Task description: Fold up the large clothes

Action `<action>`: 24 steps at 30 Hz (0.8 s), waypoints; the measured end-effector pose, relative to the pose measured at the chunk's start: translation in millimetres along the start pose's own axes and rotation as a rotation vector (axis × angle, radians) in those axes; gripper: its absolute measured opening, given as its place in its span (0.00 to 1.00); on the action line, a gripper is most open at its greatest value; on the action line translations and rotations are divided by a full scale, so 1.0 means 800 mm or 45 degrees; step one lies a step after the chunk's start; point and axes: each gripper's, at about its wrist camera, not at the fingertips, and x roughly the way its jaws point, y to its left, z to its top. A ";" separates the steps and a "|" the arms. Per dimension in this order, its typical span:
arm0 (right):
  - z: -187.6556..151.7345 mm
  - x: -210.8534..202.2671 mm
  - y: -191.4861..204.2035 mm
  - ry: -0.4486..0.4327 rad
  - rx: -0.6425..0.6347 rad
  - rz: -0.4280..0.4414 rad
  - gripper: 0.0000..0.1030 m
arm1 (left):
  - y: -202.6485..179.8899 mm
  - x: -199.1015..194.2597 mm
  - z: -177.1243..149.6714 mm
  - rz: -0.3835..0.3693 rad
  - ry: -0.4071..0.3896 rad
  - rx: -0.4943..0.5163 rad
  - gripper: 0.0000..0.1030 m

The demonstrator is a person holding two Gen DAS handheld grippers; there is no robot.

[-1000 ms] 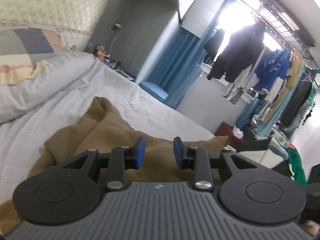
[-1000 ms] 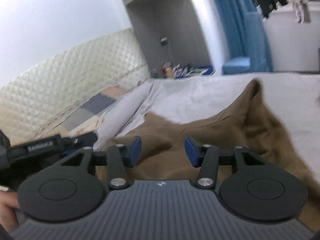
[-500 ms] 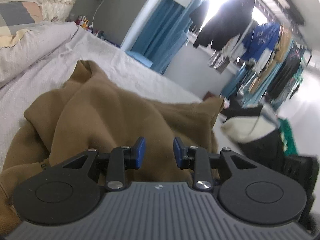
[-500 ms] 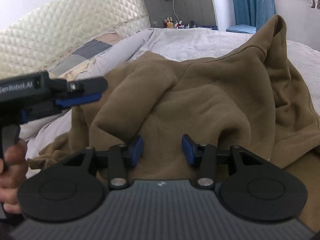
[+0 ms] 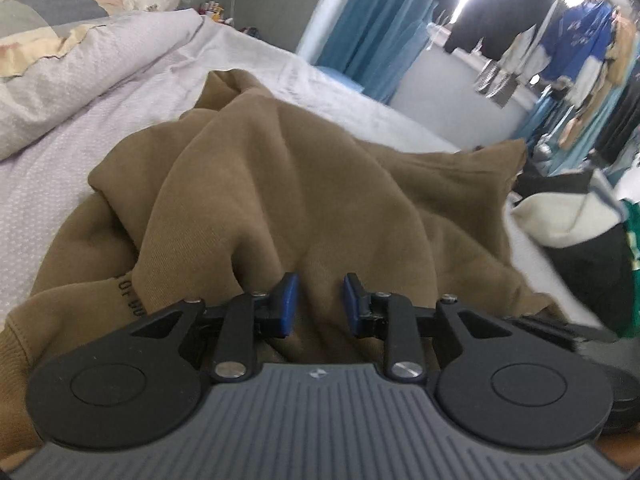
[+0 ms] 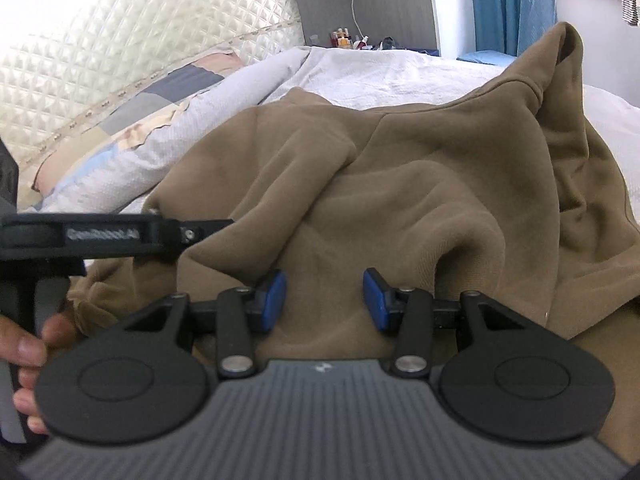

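Note:
A large brown sweatshirt (image 5: 280,184) lies crumpled in thick folds on the bed's pale sheet (image 5: 60,168). My left gripper (image 5: 320,304) is low over its near part. The jaws are closing, with a fold of brown cloth bulging in the gap and the blue pads still apart. In the right wrist view the same sweatshirt (image 6: 420,184) fills the middle. My right gripper (image 6: 324,300) hovers just over it, open, with cloth behind the gap and nothing pinched. The left tool's black side (image 6: 100,236) and the hand (image 6: 24,360) holding it show at the left edge.
A rolled quilt (image 5: 80,60) and a padded headboard (image 6: 120,40) lie beyond the sweatshirt. Bottles stand on a far nightstand (image 6: 344,38). Right of the bed are a white and black pile (image 5: 572,232) and hanging clothes (image 5: 580,40) by blue curtains.
Both grippers have sunk and tipped down toward the sweatshirt, which now fills each view. The left pads stand slightly closer together, and the right pads narrowed early on.

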 end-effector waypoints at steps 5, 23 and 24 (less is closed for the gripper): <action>0.011 -0.011 -0.005 0.024 -0.018 -0.009 0.39 | -0.002 -0.004 -0.006 0.021 -0.063 -0.011 0.30; 0.113 -0.006 -0.097 -0.236 -0.111 -0.285 0.40 | -0.002 -0.025 -0.009 -0.025 -0.107 -0.071 0.31; 0.119 0.000 -0.106 -0.252 -0.108 -0.313 0.40 | -0.001 -0.025 -0.009 -0.028 -0.107 -0.079 0.31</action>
